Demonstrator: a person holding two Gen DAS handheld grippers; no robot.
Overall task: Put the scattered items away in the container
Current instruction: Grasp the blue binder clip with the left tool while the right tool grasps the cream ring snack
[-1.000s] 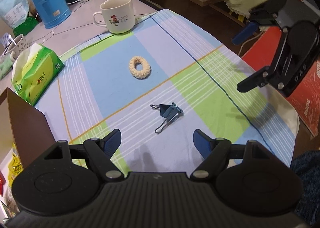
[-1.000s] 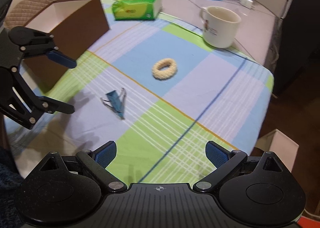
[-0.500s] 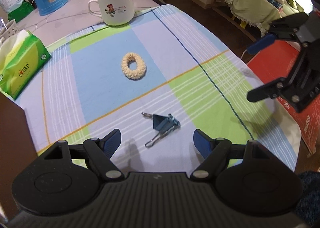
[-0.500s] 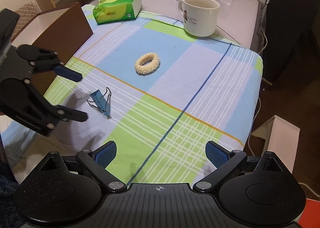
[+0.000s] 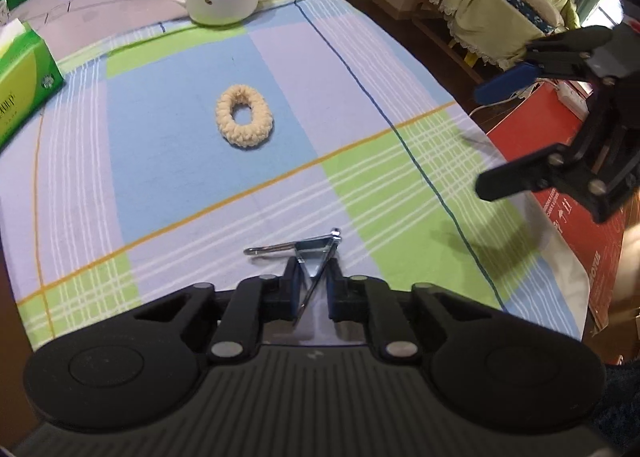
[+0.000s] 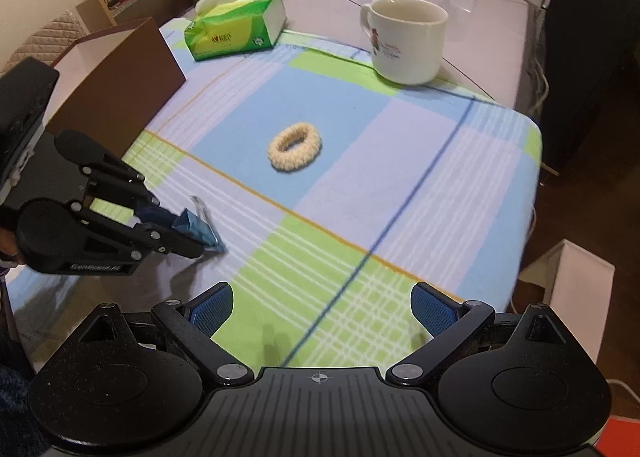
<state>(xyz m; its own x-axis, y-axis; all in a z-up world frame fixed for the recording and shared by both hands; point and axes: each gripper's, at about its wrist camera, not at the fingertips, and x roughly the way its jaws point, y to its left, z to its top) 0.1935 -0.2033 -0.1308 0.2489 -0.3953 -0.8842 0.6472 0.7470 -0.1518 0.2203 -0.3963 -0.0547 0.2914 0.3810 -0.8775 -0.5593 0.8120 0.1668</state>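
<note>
The box (image 6: 120, 73), brown and open-topped, is standing at the left edge of the checked cloth (image 6: 360, 161), and it is judged to be the container the items are meant for; its inside is not being shown, so what it already holds cannot be told. The mug (image 6: 404, 41) and the tissue pack (image 6: 236, 29) are being kept at the far end of the cloth, apart from the loose things. The scrunchie (image 5: 245, 120), a cream knitted ring, is lying flat on a blue square near the middle of the cloth, well apart from both grippers and from the box. The right gripper (image 6: 320, 307) is being held above the near right part of the cloth with its jaws wide apart and nothing between them, probably kept ready for the scrunchie. The left gripper (image 5: 311, 289) is being held low over the near edge of the cloth, its jaws closed on the blue body of the clip (image 5: 316, 257), likely because that body gives flat faces to the pads while the wire handles stick out ahead. Whether the clip is being lifted clear or is resting on the cloth cannot be told. The clip is thus being held outside the box, to its right.
</note>
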